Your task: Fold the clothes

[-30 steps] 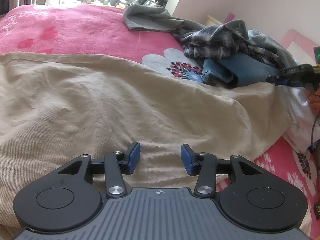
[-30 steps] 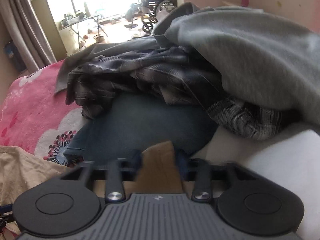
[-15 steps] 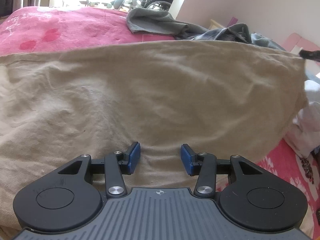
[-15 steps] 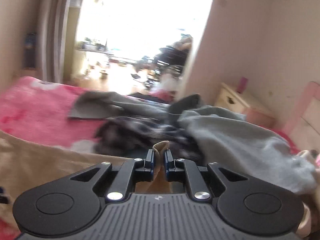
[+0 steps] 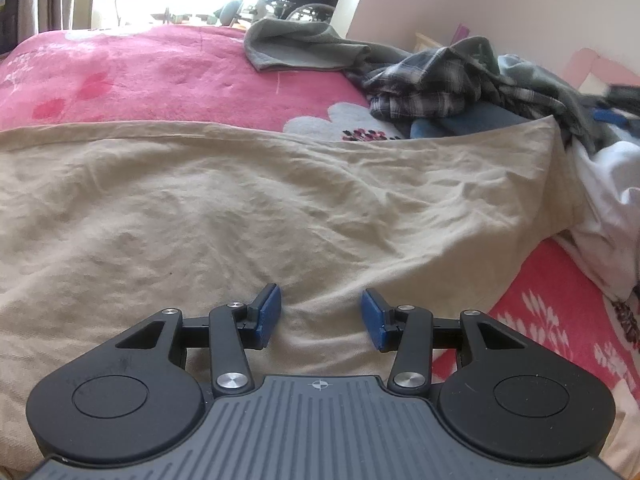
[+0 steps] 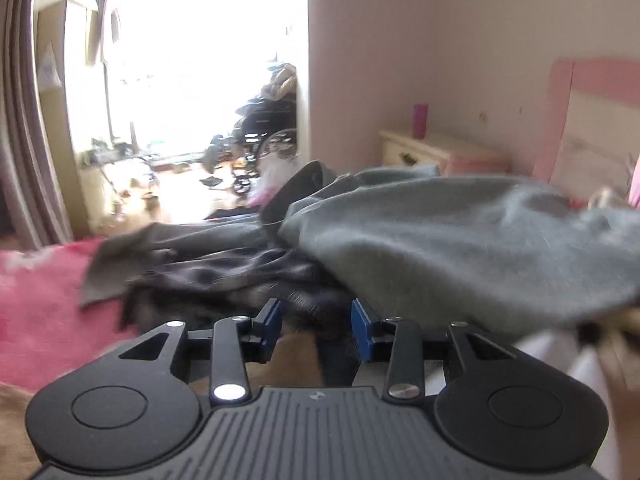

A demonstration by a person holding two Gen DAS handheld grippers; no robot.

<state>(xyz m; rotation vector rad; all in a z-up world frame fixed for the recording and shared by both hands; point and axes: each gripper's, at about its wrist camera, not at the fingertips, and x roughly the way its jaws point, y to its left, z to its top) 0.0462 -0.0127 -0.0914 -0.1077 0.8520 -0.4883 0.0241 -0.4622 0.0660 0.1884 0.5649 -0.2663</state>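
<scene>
Beige garment (image 5: 248, 216): spread flat on the pink blanket (image 5: 132, 72), beside the clothes pile (image 5: 440, 84). Thin, limp, wrinkle-prone; best pinched at corners or hem. Left gripper (image 5: 321, 317): jaws apart, empty, above cloth. Right gripper (image 6: 315, 330): jaws just opened, corner released.

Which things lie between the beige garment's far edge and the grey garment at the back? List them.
Left wrist view: only bare pink blanket lies between the beige garment and the grey garment.
</scene>
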